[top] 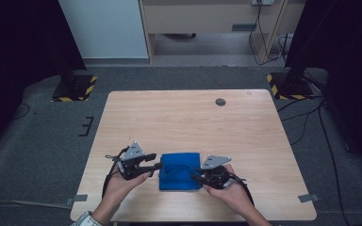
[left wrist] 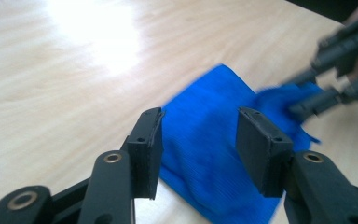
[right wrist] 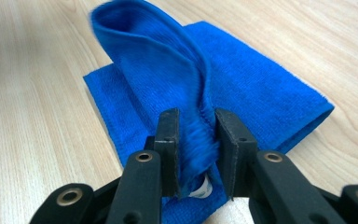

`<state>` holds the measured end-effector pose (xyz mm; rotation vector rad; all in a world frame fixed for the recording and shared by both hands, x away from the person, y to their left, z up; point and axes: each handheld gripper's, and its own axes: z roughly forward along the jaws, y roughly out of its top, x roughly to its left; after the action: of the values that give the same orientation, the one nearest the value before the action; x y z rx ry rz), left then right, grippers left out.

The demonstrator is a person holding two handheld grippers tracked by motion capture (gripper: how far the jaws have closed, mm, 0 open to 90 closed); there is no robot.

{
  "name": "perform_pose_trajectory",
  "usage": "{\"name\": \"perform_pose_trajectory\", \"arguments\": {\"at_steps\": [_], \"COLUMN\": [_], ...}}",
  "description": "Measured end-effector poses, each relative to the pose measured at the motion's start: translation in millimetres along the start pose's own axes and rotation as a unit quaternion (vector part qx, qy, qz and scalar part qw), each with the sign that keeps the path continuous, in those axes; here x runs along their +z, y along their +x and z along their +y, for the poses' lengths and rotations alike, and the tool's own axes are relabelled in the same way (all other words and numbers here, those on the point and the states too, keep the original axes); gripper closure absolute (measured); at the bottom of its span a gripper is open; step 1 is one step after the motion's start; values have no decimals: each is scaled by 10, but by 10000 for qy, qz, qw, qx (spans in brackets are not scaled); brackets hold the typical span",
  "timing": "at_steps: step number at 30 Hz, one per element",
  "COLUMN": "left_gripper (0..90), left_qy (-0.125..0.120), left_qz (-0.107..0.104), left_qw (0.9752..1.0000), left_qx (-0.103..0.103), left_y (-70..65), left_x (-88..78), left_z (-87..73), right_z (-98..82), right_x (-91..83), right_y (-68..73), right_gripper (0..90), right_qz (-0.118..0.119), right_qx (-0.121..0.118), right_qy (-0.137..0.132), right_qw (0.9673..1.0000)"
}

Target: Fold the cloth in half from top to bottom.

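Observation:
A folded blue cloth [top: 179,169] lies near the front edge of the wooden table [top: 184,117]. In the right gripper view, my right gripper [right wrist: 196,126] is shut on a raised fold of the cloth [right wrist: 242,79], pinching it between the pads, with a white tag just under the jaws. From the high view that right gripper [top: 194,178] sits at the cloth's right side. My left gripper [top: 156,162] is at the cloth's left edge. In its own view the left gripper [left wrist: 199,123] stands open a little above the cloth [left wrist: 205,154], gripping nothing. The right gripper [left wrist: 303,100] appears blurred beyond it.
A round dark grommet [top: 220,101] is set into the table's far side. Tape tabs [top: 307,198] mark the front corners. Two stands with yellow-and-black striped bases [top: 75,88] flank the table on the grey floor. Bare wood stretches behind the cloth.

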<state>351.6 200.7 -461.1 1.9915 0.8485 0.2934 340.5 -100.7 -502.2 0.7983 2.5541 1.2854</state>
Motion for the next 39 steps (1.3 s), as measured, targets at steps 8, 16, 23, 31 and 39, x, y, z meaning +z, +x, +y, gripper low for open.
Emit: {"name": "perform_pose_trajectory", "arguments": {"at_steps": [8, 16, 23, 31, 39], "left_gripper": [491, 492, 490, 472, 438], "left_qy": [392, 565, 657, 860, 1103], "left_qz": [206, 145, 98, 105, 145], "left_qw": [9990, 9982, 9973, 9946, 9907], "left_qx": [-64, 101, 314, 567, 784], "left_y": [119, -7, -114, -229, -302], "left_x": [337, 407, 413, 350, 329], "left_z": [1, -103, -133, -234, -331], "right_z": [-13, -2, 7, 109, 4], "right_x": [7, -81, -200, -270, -66], "right_y": [77, 188, 262, 200, 66], "right_gripper": [665, 498, 383, 364, 362], "right_qz": [41, 137, 249, 2, -437], "right_qx": [-112, -164, -180, -97, -97], "right_qy": [116, 77, 1, -305, 120], "right_qw": [9999, 9997, 9995, 9995, 9989]}}
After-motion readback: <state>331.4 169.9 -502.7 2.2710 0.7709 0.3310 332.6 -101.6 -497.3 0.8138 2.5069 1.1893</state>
